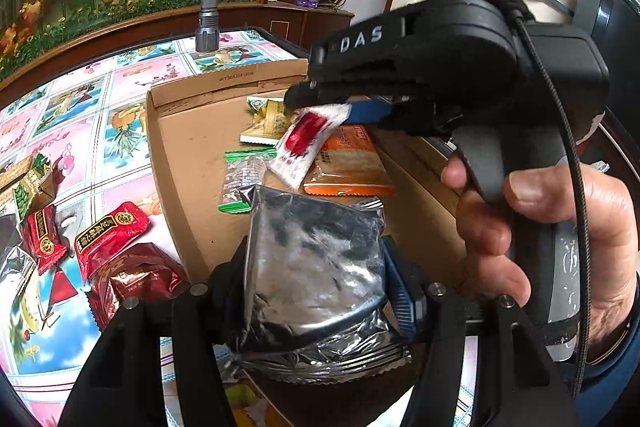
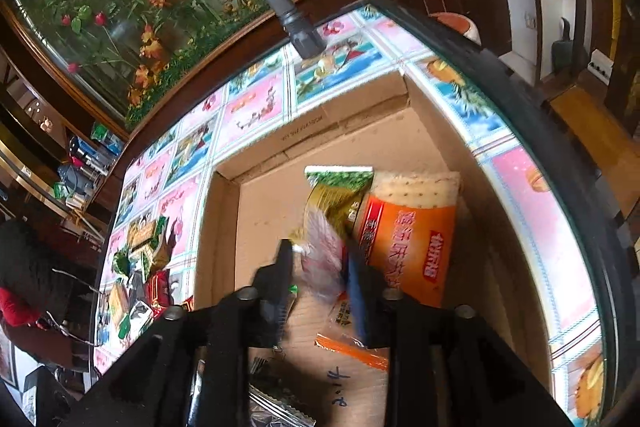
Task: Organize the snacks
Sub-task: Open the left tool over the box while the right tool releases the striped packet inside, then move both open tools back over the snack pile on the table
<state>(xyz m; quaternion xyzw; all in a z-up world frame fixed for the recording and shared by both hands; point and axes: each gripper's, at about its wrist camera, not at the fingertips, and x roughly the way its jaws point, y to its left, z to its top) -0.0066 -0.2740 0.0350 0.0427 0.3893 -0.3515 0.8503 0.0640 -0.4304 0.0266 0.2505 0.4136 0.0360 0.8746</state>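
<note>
A: What have the tongs got?

B: The left gripper [image 1: 316,291] is clenched on a silver foil packet [image 1: 316,267], held over the near edge of the cardboard box [image 1: 188,155]. The right gripper [image 1: 320,99] pinches a white-and-red sachet [image 1: 304,143] by its end, dangling above the box floor.

A: Why there?

B: Probably to drop both beside the orange cracker pack [image 2: 404,247] and green-gold packet [image 2: 340,195]. The sachet is blurred, so the grip looks loose at best. More red packets [image 1: 112,231] wait on the tablecloth [image 1: 80,115].

Table [image 1: 132,75] (patterned cloth): cardboard box [image 1: 192,147], flashlight [image 1: 208,15], loose snack packets [image 1: 112,235].
</note>
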